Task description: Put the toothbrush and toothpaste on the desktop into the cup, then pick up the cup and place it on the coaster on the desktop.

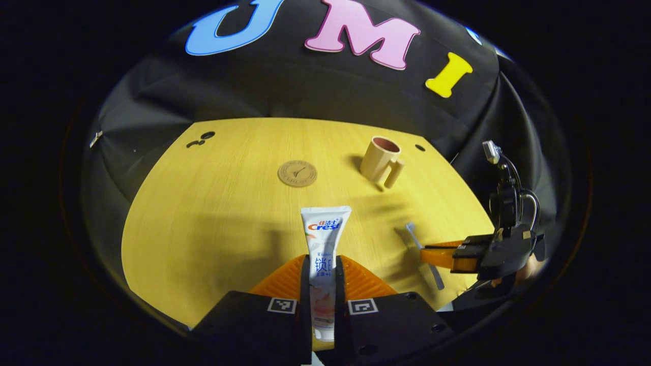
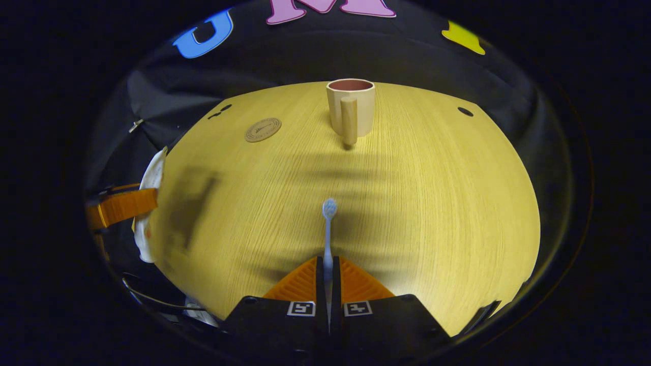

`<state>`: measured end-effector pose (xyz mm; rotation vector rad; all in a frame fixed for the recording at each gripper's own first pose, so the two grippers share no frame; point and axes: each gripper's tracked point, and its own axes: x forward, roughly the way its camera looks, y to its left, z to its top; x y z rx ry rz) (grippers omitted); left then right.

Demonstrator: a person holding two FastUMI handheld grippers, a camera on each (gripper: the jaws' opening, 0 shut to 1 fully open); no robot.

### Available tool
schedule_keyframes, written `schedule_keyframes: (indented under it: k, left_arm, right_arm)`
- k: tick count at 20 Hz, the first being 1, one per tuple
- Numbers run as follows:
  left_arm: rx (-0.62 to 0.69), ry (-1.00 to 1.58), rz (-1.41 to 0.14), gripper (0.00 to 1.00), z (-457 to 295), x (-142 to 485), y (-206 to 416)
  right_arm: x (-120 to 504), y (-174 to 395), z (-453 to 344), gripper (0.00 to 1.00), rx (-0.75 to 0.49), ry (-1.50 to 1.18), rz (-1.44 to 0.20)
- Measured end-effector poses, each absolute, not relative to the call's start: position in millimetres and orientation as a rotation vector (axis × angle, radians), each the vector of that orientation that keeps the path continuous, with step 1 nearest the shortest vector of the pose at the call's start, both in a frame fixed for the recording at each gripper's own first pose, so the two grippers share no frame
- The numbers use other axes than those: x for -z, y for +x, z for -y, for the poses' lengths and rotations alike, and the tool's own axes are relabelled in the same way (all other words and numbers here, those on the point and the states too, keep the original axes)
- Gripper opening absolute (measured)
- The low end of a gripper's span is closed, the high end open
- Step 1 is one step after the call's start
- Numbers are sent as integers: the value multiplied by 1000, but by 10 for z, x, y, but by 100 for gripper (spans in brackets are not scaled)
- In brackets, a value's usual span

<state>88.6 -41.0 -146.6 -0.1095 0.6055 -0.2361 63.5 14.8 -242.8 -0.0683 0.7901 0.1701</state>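
Both level over desktop (image 2: pixel 417 203): left gripper (image 1: pixel 322 274) jaws clamped on toothpaste (image 1: pixel 323 239), right gripper (image 2: pixel 328 274) jaws clamped on toothbrush (image 2: pixel 328 229).

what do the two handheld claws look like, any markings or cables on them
Each claw, left and right, has a black body with two square black-and-white tags near the fingers. In the left gripper view the right one carries a black housing, looping black cables and a small pale part on top.

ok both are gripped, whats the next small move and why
Probably carry the toothbrush forward toward the cup and lower it in. The right hand-held gripper is shut on it, and the cup stands upright and open straight ahead. The left hand-held gripper holds the toothpaste, which can follow.
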Motion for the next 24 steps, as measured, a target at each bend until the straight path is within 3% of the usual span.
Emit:
schedule_keyframes:
  k: [12, 13, 14, 24]
  left_arm:
    - [392, -228, -269, 22, 1512, -220, 2176]
    - [401, -218, -260, 27, 1581, -281, 2268]
    - [404, -205, -238, 22, 1648, -344, 2370]
    - [433, -144, -110, 23, 2170, -186, 3451]
  right_arm:
    - [1366, 902, 0, 6, -324, -2, -537]
    - [1305, 929, 28, 5, -326, 7, -522]
    - [1248, 947, 80, 5, -325, 6, -507]
    - [1418, 1031, 462, 5, -306, 20, -555]
